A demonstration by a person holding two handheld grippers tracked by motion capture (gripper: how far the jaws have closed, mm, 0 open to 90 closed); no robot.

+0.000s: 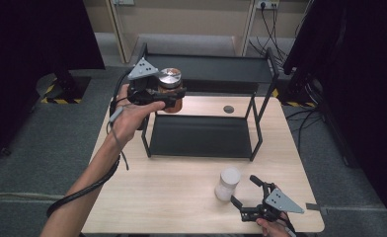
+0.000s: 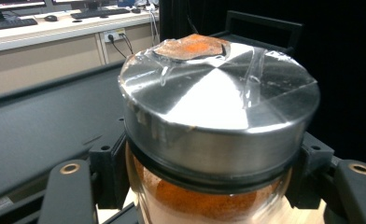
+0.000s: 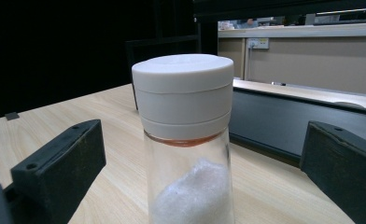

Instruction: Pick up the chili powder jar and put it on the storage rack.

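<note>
While left gripper [image 1: 168, 98] clamps spice jar [image 1: 171, 89] in the air beside rack [image 1: 206, 68]'s top shelf | right gripper [image 1: 246, 190] wide, jaws flanking white-capped jar [image 1: 228, 183] on table [image 1: 181, 182], not touching

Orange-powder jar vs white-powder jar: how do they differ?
The glass jar of orange powder has a shiny metal lid; the glass jar of white powder has a white plastic lid. The orange one is clamped in the left tool at the black rack; the white one stands on the table between the right tool's open jaws.
</note>
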